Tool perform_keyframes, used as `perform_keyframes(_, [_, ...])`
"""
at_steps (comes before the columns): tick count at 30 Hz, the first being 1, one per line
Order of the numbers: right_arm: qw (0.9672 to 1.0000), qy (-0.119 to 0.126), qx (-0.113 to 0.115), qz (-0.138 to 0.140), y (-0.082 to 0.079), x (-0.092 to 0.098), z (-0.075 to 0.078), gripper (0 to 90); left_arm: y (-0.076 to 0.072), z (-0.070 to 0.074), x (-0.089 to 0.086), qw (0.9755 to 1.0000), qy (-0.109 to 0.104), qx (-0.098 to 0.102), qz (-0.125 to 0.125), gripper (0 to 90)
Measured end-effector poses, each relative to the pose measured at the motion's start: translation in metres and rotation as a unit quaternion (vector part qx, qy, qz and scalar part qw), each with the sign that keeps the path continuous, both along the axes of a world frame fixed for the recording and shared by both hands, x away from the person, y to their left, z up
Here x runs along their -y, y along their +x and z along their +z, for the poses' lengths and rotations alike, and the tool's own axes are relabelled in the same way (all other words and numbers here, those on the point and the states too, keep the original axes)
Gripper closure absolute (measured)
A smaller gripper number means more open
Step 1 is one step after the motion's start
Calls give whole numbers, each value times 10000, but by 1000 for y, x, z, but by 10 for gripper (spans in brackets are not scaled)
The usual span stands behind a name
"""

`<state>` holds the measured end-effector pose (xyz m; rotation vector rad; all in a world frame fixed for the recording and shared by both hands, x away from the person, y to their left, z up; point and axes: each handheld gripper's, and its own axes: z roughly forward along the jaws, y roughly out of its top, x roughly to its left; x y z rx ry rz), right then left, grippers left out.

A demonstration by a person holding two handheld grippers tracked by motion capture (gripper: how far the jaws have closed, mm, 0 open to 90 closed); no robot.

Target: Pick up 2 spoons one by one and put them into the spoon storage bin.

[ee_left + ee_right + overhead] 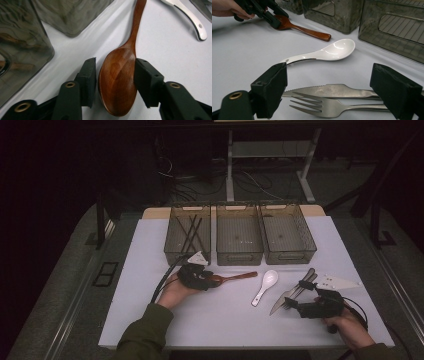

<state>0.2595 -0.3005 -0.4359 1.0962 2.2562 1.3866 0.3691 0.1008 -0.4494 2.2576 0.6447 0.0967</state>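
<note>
Wooden spoon (118, 82) between left gripper (115, 75) jaws

Olive-green sleeve (145, 330), black grippers with brass-ringed screw holes.

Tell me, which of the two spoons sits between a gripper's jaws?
The brown wooden spoon: its bowl lies between the left gripper's jaws. The white spoon lies untouched mid-table.

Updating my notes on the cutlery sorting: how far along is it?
Looks done: dark chopsticks lie in the left bin. In hand: the left gripper has its fingers on either side of the wooden spoon, which lies on the table. Left: white spoon, knife and fork, lying between the right gripper's open fingers.
</note>
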Motion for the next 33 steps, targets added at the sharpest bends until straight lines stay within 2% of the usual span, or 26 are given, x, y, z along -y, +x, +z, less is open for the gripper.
perform_keyframes(5, [10000, -4, -9, -2, 0, 0, 0, 140, -1, 1, 0, 9998, 27, 15, -187, 624])
perform_keyframes(9, [10000, -4, -5, 3, 0, 0, 0, 140, -3, 1, -1, 9997, -21, -57, -254, 688])
perform_keyframes(11, [10000, -1, -10, 0, 0, 0, 0, 140, -4, 1, 0, 9993, -24, -103, -371, 718])
perform_keyframes(12, [10000, -2, -8, 1, 0, 0, 0, 140, -5, 1, 2, 9990, 6, -119, -429, 736])
perform_keyframes(14, [10000, -2, -9, -2, 0, 0, 0, 140, -7, 2, 5, 9987, 161, 49, -475, 768])
perform_keyframes(15, [10000, 0, -11, -4, 0, 0, 0, 140, -8, 2, 6, 9988, 189, 27, -444, 775])
perform_keyframes(25, [10000, 11, 3, -4, 0, 0, 0, 140, -10, 4, 8, 9989, 235, 54, -394, 784])
perform_keyframes(27, [10000, 10, 8, -3, 0, 0, 0, 140, -9, 5, 7, 9985, 280, 148, -452, 785])
perform_keyframes(28, [10000, 11, -3, -7, 0, 0, 0, 140, -10, 5, 7, 9990, 217, 76, -370, 786])
perform_keyframes(30, [10000, 11, 6, 12, 0, 0, 0, 140, -10, 7, 7, 9988, 240, 152, -389, 787])
perform_keyframes(32, [10000, 3, 3, 23, 0, -1, 0, 140, -11, 9, 7, 9991, 195, 129, -345, 787])
perform_keyframes(33, [10000, 0, 1, 24, 0, -1, 0, 140, -11, 10, 6, 9989, 198, 193, -382, 787])
